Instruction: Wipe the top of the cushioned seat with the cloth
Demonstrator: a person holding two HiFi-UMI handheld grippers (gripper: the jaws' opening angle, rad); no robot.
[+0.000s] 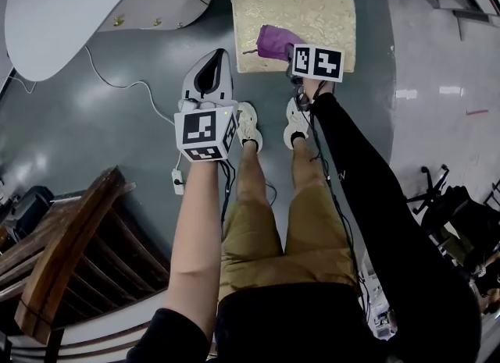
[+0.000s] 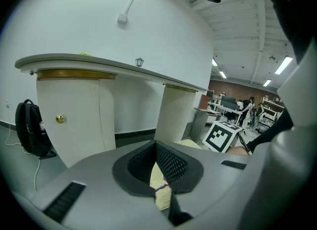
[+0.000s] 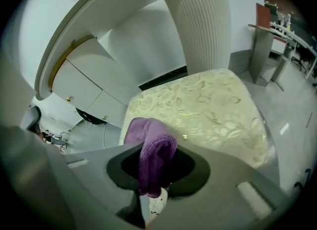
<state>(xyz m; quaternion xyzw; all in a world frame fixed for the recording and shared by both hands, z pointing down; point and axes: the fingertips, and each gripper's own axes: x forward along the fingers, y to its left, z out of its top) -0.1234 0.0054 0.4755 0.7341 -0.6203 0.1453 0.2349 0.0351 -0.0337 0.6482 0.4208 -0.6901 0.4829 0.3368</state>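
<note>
I look down from the head view at a pale, leaf-patterned cushioned seat (image 1: 312,10) on a grey floor (image 1: 117,127), just beyond the person's white shoes. My right gripper (image 1: 292,58) reaches over the seat's near edge, and its jaws are clamped on a bunched purple cloth (image 1: 273,41). The cloth sits on the seat top about midway along that near edge. In the right gripper view, the cloth (image 3: 151,150) is folded over and pinched between the jaws of the right gripper (image 3: 156,174), with the seat (image 3: 213,110) spreading out bare behind it. I cannot tell how firmly the cloth presses on the fabric. My left gripper (image 1: 217,58) hangs over the floor, just beside the seat's left near corner. Its jaws are drawn together with nothing between them, and the left gripper view shows only a sliver of seat past them (image 2: 161,174). My reading is that the cloth is gripped and placed, but the wiping has barely begun. No marks show what has been wiped, and the far edge and both sides lie uncovered.
</note>
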